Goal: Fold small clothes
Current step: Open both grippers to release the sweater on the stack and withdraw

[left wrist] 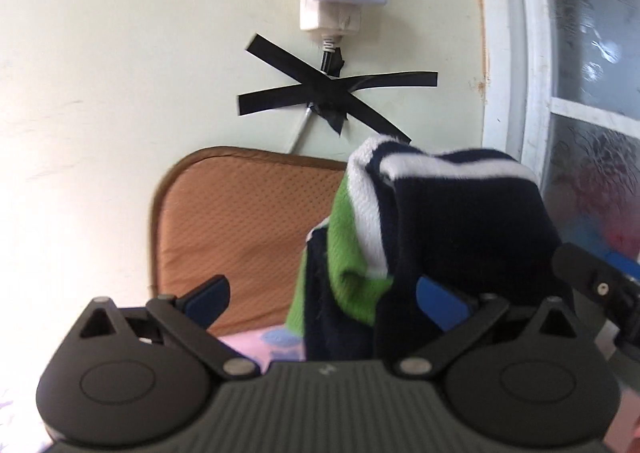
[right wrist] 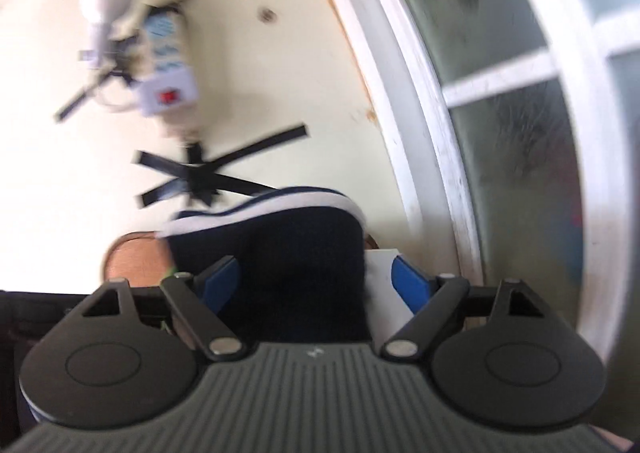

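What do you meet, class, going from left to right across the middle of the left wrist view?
Pale wall → brown mat → striped navy, white and green garment → white window frame → frosted window pane.

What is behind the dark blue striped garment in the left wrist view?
Behind the garment stand a brown cushion, the pale wall with crossed black tape, and a window frame. The cushion's right part is covered.

The raised garment point(left wrist: 448, 221) blocks the right; the brown mat point(left wrist: 236, 237) lies clear left.
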A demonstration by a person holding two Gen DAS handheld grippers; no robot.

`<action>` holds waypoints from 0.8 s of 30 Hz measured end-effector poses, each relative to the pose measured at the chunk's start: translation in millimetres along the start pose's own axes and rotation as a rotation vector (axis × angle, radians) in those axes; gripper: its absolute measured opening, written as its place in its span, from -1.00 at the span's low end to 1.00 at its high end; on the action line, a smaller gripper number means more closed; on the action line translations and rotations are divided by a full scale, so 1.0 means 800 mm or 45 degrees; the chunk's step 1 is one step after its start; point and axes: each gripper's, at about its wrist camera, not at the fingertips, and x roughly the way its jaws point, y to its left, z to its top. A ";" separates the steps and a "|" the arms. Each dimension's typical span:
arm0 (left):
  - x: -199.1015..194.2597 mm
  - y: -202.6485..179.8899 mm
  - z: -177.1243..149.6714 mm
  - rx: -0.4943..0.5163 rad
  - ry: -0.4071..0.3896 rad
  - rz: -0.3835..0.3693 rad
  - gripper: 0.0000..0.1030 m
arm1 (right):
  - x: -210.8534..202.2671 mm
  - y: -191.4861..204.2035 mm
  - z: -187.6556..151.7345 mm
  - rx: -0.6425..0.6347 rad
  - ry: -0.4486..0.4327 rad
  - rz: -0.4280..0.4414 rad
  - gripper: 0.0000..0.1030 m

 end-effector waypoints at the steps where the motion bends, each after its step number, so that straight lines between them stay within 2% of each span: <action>1: -0.009 0.000 -0.009 0.011 0.012 0.005 1.00 | -0.016 0.005 -0.006 -0.005 0.007 0.011 0.67; 6: -0.060 0.015 -0.052 -0.011 0.124 -0.018 1.00 | -0.084 0.033 -0.049 0.017 0.154 0.073 0.69; 11: -0.109 0.032 -0.111 -0.013 0.243 -0.025 1.00 | -0.130 0.048 -0.093 0.091 0.258 0.055 0.70; 19: -0.154 0.059 -0.160 -0.032 0.280 -0.010 1.00 | -0.160 0.063 -0.133 0.143 0.350 -0.025 0.70; 24: -0.165 0.073 -0.174 -0.066 0.264 0.015 1.00 | -0.176 0.081 -0.145 0.050 0.303 -0.063 0.70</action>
